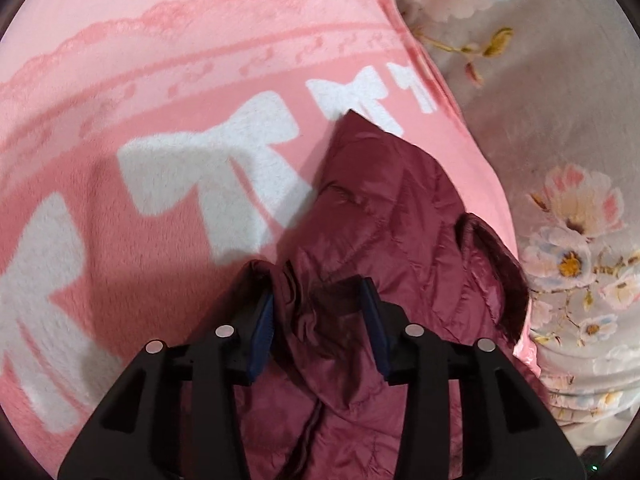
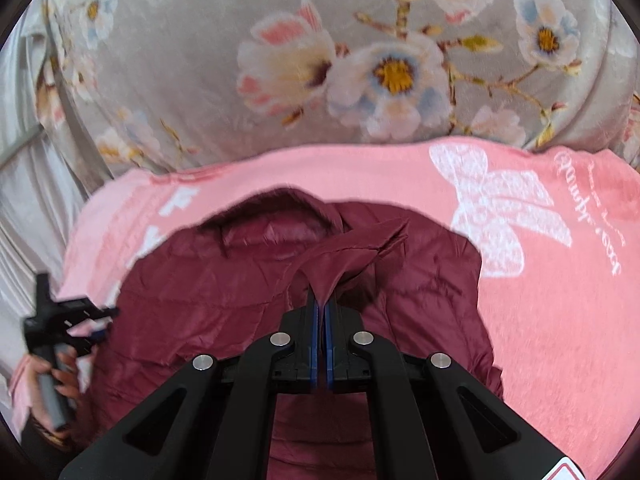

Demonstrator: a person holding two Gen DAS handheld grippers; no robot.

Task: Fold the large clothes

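Left wrist view: maroon quilted jacket (image 1: 400, 220) lying on pink bow-print blanket (image 1: 140, 240), beside grey floral bedcover (image 1: 560, 120). Left gripper (image 1: 318, 312) hovering with jaws standing wide apart, straddling rumpled jacket fabric, not clamping it. Right wrist view: right gripper (image 2: 320, 304) pinching a raised fold of jacket (image 2: 200, 288), jaws pressing nearly together. Left gripper (image 2: 86, 320) showing at jacket's left edge.

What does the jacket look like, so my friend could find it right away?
Find the big pink blanket with white bows, spread over the grey flowery cover. Lying on it is the jacket, and the right gripper pinches a peak of its cloth. It is the only dark maroon thing there, shiny and quilted, with a fuzzy collar.
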